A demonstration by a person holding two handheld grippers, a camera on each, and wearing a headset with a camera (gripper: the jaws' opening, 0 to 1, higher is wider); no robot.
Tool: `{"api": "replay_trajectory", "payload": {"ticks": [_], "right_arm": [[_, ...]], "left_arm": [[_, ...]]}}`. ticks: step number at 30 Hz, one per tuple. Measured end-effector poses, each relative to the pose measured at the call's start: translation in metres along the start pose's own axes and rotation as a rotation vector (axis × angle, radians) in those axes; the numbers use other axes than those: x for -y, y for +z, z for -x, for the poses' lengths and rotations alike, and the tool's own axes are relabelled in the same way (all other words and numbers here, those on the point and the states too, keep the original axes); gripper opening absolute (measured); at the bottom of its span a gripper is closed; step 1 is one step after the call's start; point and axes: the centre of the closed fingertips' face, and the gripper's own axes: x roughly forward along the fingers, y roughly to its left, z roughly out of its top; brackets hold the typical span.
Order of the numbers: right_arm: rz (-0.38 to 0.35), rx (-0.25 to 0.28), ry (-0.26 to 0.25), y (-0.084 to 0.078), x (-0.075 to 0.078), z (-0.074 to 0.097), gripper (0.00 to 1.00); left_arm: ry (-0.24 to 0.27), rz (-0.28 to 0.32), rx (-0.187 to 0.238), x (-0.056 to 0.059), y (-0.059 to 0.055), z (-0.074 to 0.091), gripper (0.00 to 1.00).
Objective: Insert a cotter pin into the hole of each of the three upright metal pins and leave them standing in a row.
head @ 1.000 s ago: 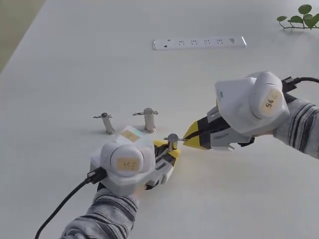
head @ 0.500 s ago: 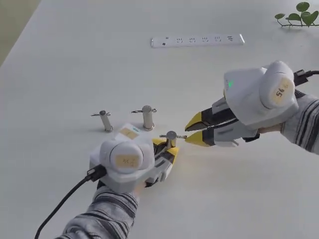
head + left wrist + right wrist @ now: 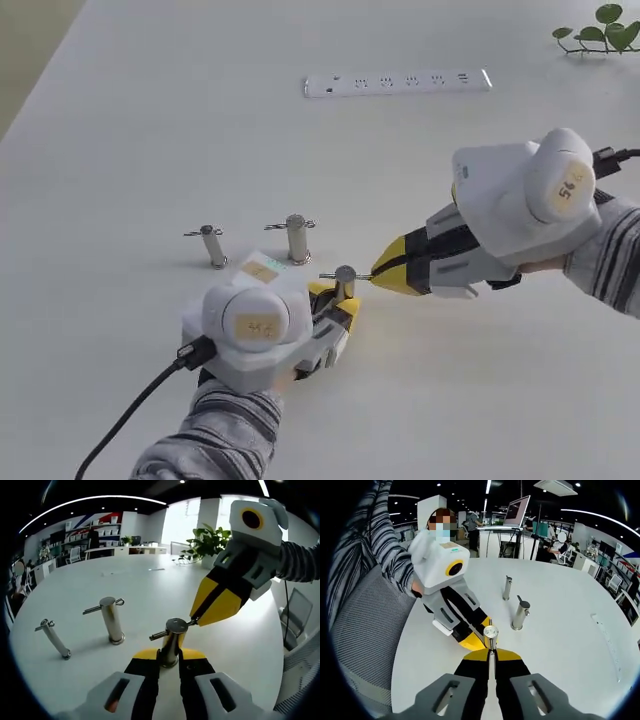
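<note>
Nearly done: on the white bench (image 3: 150, 120), the left gripper (image 3: 340, 305) has its jaws clamped on the third pin (image 3: 345, 282) near its base. From three o'clock, the right gripper (image 3: 385, 272) has its jaws pinched together on the cotter pin (image 3: 330, 276), which seemingly sits through the hole. At ten o'clock, two pins (image 3: 297, 238) already carry theirs.

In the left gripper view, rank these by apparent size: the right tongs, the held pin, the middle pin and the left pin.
1. Right tongs, largest.
2. Held pin and middle pin: they look alike, and the held one is nearer, so unranked.
3. Left pin, slimmest and smallest.
</note>
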Motion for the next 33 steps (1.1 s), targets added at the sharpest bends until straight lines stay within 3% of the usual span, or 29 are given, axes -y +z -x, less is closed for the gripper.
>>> {"api": "replay_trajectory", "payload": {"ticks": [15,33], "right_arm": [[0.036,0.002,0.001,0.0073,0.0005,-0.0052,0.00],[-0.008,-0.002,-0.006,0.0075,0.0006,-0.0087,0.00]], "left_arm": [[0.009,0.016,0.001,-0.0004,-0.0004,-0.0013,0.11],[0.010,0.029,-0.010,-0.0005,-0.0015,-0.0023,0.12]]}}
